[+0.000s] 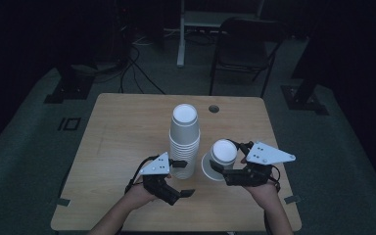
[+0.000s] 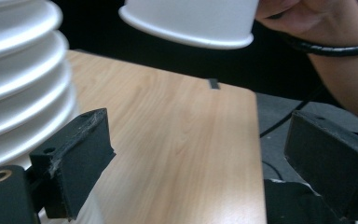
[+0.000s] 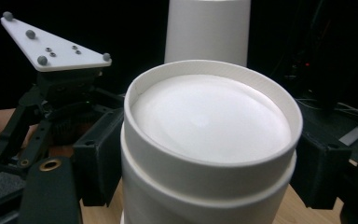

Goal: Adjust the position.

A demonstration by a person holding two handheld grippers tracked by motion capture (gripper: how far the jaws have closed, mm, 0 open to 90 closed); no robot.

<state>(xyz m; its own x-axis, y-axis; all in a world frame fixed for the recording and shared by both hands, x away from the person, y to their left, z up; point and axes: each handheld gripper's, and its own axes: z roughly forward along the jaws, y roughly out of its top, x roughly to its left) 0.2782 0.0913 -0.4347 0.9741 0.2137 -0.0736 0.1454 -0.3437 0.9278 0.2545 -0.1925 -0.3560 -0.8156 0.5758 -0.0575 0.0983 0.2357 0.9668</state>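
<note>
A light wooden rectangular worktop [image 1: 122, 127] is seen in a dim room, with a dark folding chair [image 1: 245, 49] and cables on the grey floor beyond its far edge. A small round grommet hole [image 1: 214, 108] is set near the far edge.

A tall stack of white paper cups [image 1: 184, 142] stands upside down near the middle of the worktop, its long axis upright and the flat bases turned upward. Whether anything lies inside cannot be told.

A smaller set of white nested paper cups [image 1: 219, 159] is held off the worktop toward the near right corner, tilted, base up and rim down toward the left. It is clamped between the jaws of the right gripper [image 3: 205, 182].

The left gripper [image 2: 191, 158] is held at the near side of the tall stack, its jaws apart around nothing; one jaw lies just beside the stack's lower rims.
</note>
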